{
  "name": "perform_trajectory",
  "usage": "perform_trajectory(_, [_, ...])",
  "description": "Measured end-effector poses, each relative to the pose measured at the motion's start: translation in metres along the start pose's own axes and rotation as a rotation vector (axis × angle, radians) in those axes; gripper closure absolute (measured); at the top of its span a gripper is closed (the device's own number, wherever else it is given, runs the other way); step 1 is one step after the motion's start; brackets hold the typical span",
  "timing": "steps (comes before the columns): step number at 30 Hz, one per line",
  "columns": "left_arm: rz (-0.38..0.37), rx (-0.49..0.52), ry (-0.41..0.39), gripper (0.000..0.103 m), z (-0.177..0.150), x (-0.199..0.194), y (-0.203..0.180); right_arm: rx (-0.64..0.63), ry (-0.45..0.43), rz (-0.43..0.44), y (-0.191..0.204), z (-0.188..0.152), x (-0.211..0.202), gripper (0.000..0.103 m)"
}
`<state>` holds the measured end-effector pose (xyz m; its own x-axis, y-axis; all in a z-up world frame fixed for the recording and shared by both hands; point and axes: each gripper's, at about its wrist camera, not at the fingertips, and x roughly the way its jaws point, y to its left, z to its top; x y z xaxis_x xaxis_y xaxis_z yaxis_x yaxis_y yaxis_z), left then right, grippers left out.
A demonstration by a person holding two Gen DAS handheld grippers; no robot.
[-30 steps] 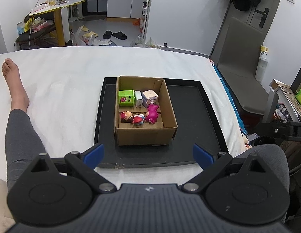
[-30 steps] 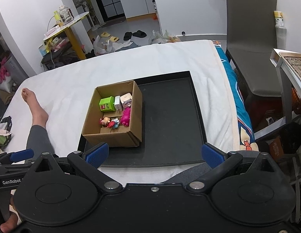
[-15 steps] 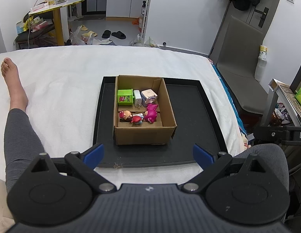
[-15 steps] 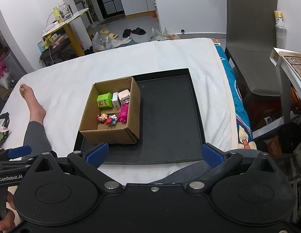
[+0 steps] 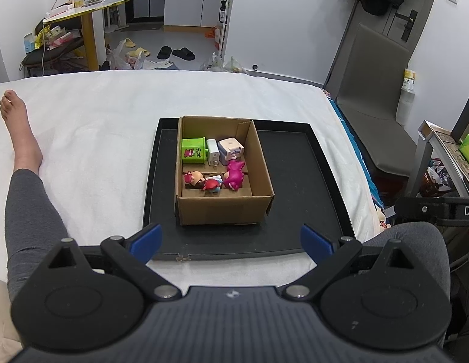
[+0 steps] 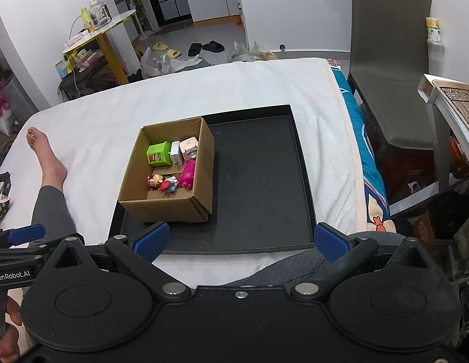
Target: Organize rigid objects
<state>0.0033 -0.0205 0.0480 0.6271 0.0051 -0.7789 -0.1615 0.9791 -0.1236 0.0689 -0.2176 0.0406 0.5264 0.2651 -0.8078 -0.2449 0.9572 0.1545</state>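
Both claws, left gripper (image 5: pixel 230 240) and right gripper (image 6: pixel 240 239), gape wide, empty; I'd descend vertically into the cardboard box (image 5: pixel 222 208), clearing its walls.

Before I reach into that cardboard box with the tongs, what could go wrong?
The small figures lie packed together beside the magenta plush-like toy, so wide-open left tongs may nudge a neighbour or catch two. The brown cardboard box sits loose on the black tray atop a soft white bedsheet; pushing a wall could slide or tip it.
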Motion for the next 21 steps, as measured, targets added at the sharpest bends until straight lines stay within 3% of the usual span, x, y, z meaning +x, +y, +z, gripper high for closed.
perform_trajectory(21, [0.011,0.007,-0.023,0.006,-0.0033,-0.0006,-0.0054,-0.022,0.002,-0.018,-0.0006,-0.0008,0.0013,0.0])
